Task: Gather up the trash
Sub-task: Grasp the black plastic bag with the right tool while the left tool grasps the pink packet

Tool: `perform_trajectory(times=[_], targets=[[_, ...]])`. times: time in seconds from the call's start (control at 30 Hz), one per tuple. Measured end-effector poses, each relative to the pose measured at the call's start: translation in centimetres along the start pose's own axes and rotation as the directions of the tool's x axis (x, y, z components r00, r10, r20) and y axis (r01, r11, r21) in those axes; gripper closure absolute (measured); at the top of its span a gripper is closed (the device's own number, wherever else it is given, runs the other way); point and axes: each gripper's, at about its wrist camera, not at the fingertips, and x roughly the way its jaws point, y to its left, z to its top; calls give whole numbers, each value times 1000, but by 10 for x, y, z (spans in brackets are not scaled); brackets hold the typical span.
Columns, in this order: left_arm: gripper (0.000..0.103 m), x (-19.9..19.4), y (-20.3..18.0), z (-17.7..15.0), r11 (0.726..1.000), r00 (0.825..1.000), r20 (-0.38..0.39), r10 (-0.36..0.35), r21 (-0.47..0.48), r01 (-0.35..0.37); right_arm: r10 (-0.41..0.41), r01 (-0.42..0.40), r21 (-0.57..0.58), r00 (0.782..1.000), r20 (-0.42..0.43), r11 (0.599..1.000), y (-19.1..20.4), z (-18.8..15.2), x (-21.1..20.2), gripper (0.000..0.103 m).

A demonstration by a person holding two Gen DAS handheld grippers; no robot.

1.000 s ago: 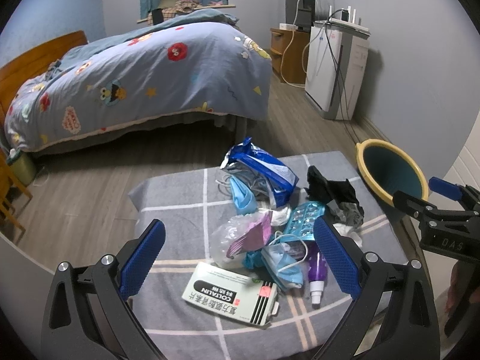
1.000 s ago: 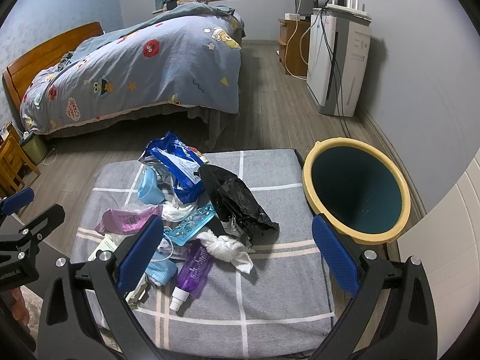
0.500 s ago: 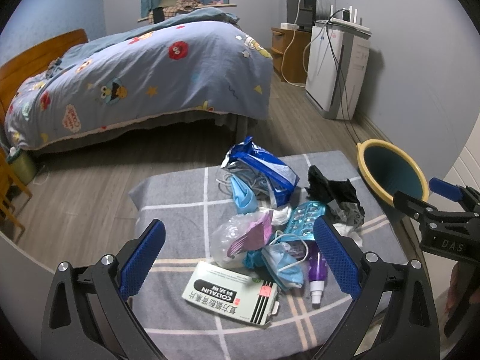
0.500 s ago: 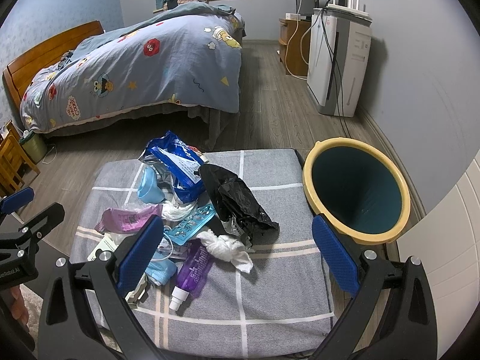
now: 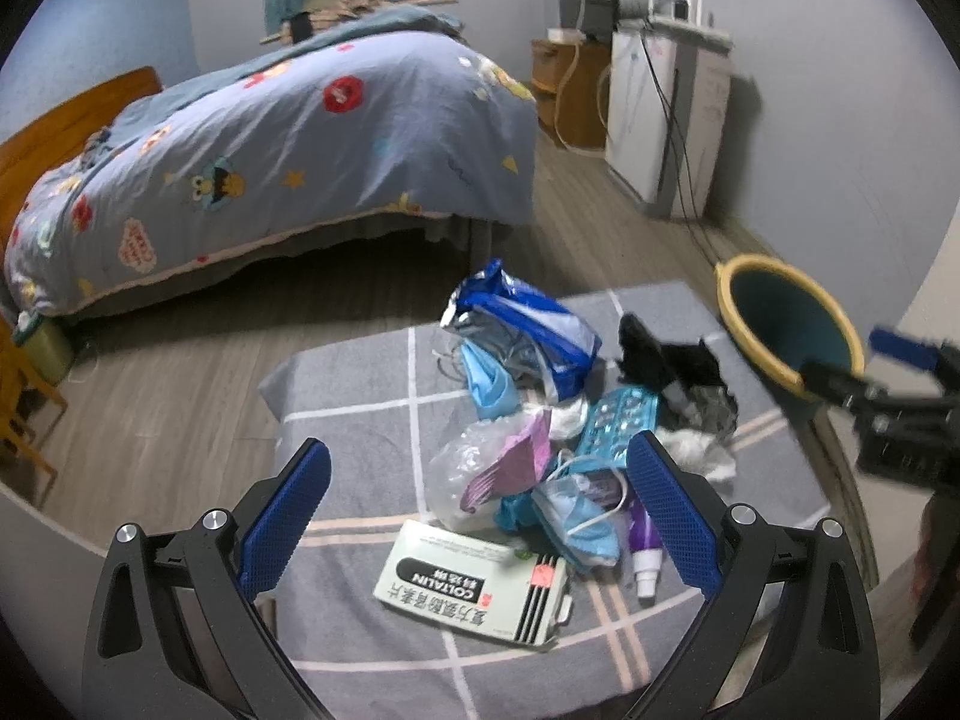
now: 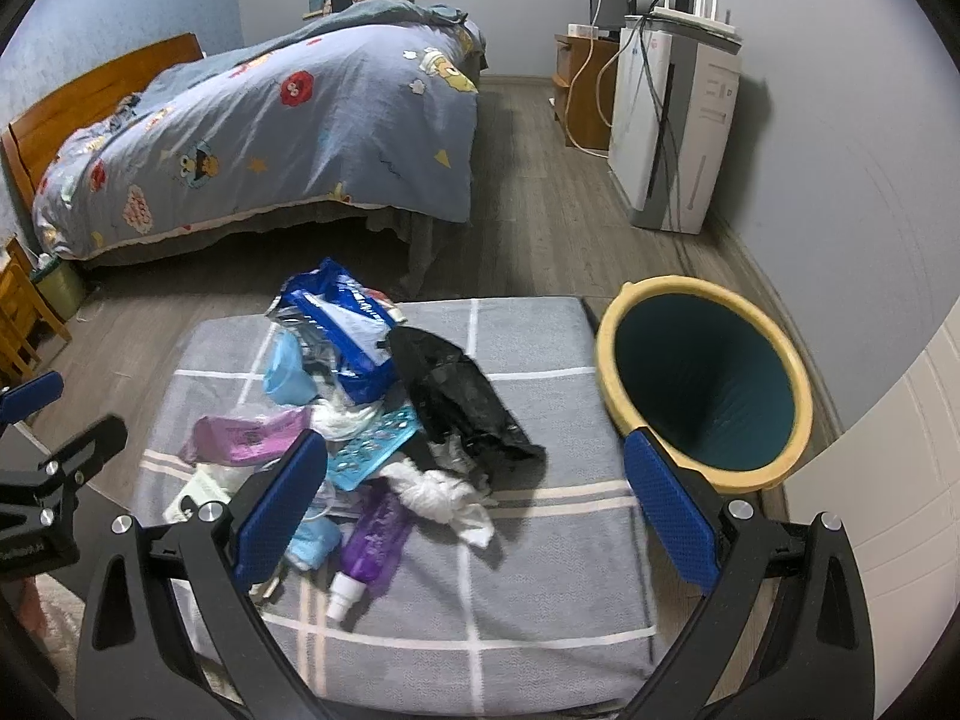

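Observation:
A pile of trash lies on a grey checked cushion (image 5: 360, 420): a blue snack bag (image 5: 528, 324), a black plastic bag (image 6: 462, 396), a white medicine box (image 5: 474, 591), a teal blister pack (image 6: 378, 450), a purple spray bottle (image 6: 372, 546), a crumpled white tissue (image 6: 438, 492) and blue face masks (image 5: 579, 516). A teal bin with a yellow rim (image 6: 708, 384) stands to the right of the cushion. My left gripper (image 5: 474, 516) is open above the medicine box. My right gripper (image 6: 474, 516) is open above the tissue and bottle. Both are empty.
A bed with a blue cartoon duvet (image 6: 288, 120) stands behind the cushion on the wood floor. A white appliance with cables (image 6: 672, 120) and a wooden cabinet (image 6: 582, 90) stand by the right wall. A wooden stool (image 6: 24, 318) is at the left.
The right gripper has shifted slightly and looks blurred in the left wrist view. The trash pile has not moved and both grippers stay open.

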Motion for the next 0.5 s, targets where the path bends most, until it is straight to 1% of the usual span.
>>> perform_trajectory(times=[0.07, 0.17, 0.23, 0.27, 0.3, 0.33, 0.37, 0.43, 0.5], targets=[[5, 3, 2, 2, 1000, 1000, 0, 20, 10, -20, -3, 3, -5, 1000, -12, 1000, -3, 6, 4, 6], [5, 2, 4, 11, 999, 998, 44, 37, 33, -39, -2, 2, 2, 997, -77, 1000, -8, 15, 18, 6], [5, 3, 6, 20, 996, 995, 79, 61, 57, -65, 23, -20, 32, 993, -118, 999, -15, 21, 28, 6], [5, 6, 9, 25, 996, 994, 85, 73, 53, -78, 51, -46, 46, 991, -120, 998, -19, 23, 32, 6], [5, 9, 12, 30, 996, 994, 86, 73, 41, -76, 86, -79, 63, 989, -118, 995, -23, 25, 36, 6], [5, 12, 16, 35, 998, 995, 83, 61, 26, -63, 103, -95, 78, 988, -114, 992, -26, 27, 41, 6], [5, 18, 22, 40, 999, 996, 80, 33, 1, -33, 110, -101, 90, 988, -107, 991, -27, 30, 45, 6], [5, 26, 27, 46, 1000, 996, 89, 9, -1, -9, 109, -103, 64, 988, -109, 993, -26, 35, 52, 6], [5, 38, 29, 48, 1000, 997, 75, 8, 14, -9, 84, -84, 4, 989, -125, 996, -19, 38, 60, 6]])
